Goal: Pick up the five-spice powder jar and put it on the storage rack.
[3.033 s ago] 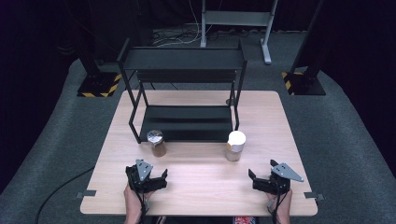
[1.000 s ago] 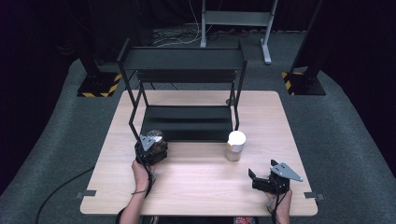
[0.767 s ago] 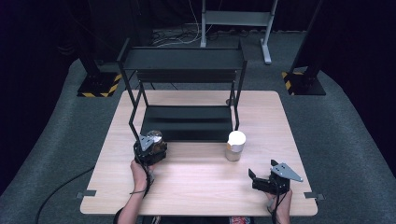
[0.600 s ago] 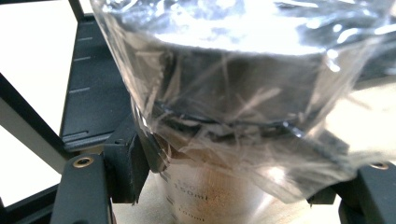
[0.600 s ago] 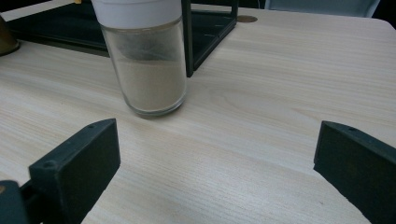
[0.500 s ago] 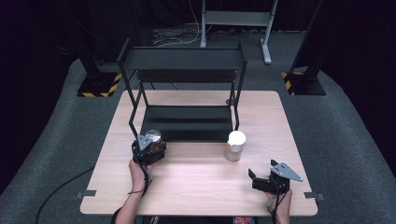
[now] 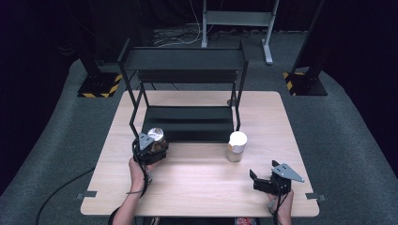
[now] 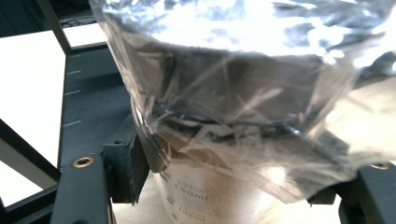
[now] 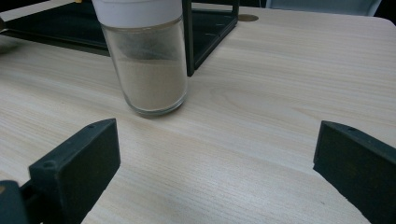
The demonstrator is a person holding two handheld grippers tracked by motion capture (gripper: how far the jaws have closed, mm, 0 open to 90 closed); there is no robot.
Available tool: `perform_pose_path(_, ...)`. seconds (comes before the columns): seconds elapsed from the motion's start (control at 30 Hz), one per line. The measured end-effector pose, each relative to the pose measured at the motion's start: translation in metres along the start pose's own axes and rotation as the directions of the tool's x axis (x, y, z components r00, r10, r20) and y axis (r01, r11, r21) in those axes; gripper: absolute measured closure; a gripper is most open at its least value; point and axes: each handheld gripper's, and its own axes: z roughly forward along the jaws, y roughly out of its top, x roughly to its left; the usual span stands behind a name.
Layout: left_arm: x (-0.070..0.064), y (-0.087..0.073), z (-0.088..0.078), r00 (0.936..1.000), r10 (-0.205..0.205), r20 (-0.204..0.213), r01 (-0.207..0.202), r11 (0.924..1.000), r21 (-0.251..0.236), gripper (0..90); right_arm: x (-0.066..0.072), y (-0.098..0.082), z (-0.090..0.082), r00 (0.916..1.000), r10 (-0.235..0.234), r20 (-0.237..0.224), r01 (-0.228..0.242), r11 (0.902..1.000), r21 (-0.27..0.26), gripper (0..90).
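A glass beaker (image 7: 156, 135) with crinkled foil over its mouth and brown contents is held just in front of the black rack's lower shelf (image 7: 187, 123). My left gripper (image 7: 151, 149) is shut on it. In the left gripper view the beaker (image 8: 224, 116) sits between both pads of my left gripper (image 8: 231, 186), and its printed scale shows below the foil. A white-lidded jar (image 7: 236, 146) of tan powder stands on the table at the middle right. My right gripper (image 7: 256, 182) rests near the front right edge, open and with nothing in it. In the right gripper view the jar (image 9: 144, 60) stands beyond my right gripper (image 9: 215, 163).
The two-tier black metal rack (image 7: 184, 60) takes up the back half of the wooden table (image 7: 197, 187). One of its posts (image 9: 187, 37) stands right behind the jar. Dark carpet and stand bases surround the table.
Three seconds ago the left gripper lay at the table's front and the beaker stood alone. It has since closed on the beaker, and over the last second has risen slightly. The right gripper has stayed put.
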Motion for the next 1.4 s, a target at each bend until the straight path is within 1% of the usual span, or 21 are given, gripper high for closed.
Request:
perform_pose_path(0.03, 0.000, 0.001, -0.001, 1.0000, 0.007, 0.001, -0.007, 1.0000, 0.003, 30.2, 0.000, 0.000, 0.000, 1.0000, 0.000, 0.001, 0.000, 1.0000, -0.001, 0.0)
perform_pose_path(0.13, 0.001, 0.003, -0.003, 0.9999, 0.010, 0.006, -0.010, 0.9999, 0.002, 30.2, 0.000, 0.000, 0.000, 1.0000, 0.001, 0.002, -0.001, 1.0000, -0.002, 0.0)
perform_pose_path(0.3, 0.006, 0.006, -0.005, 0.9998, -0.001, 0.018, 0.001, 1.0000, -0.002, 30.2, 0.001, 0.000, 0.000, 1.0000, -0.001, 0.004, 0.001, 1.0000, -0.003, 0.0)
perform_pose_path(0.5, 0.010, 0.012, -0.009, 0.9997, 0.004, 0.026, -0.004, 0.9999, -0.009, 30.2, 0.001, 0.000, 0.000, 1.0000, -0.001, 0.003, 0.001, 1.0000, -0.001, 0.0)
perform_pose_path(0.67, 0.011, 0.017, -0.013, 0.9994, 0.017, 0.029, -0.017, 0.9998, -0.013, 30.2, 0.001, -0.001, 0.000, 1.0000, 0.001, 0.003, -0.001, 1.0000, -0.003, 0.0)
perform_pose_path(1.03, 0.013, 0.028, -0.018, 0.9991, 0.023, 0.037, -0.022, 0.9994, -0.027, 30.2, 0.000, 0.000, 0.000, 1.0000, 0.003, 0.003, -0.003, 1.0000, -0.002, 0.0)
perform_pose_path(1.2, 0.013, 0.034, -0.019, 0.9986, 0.038, 0.036, -0.037, 0.9990, -0.026, 30.2, 0.000, -0.001, 0.000, 1.0000, 0.005, 0.002, -0.005, 1.0000, -0.003, 0.0)
perform_pose_path(1.4, 0.014, 0.041, -0.022, 0.9983, 0.043, 0.040, -0.041, 0.9985, -0.037, 30.2, -0.001, -0.001, 0.000, 1.0000, 0.007, -0.002, -0.007, 1.0000, -0.004, 0.0)
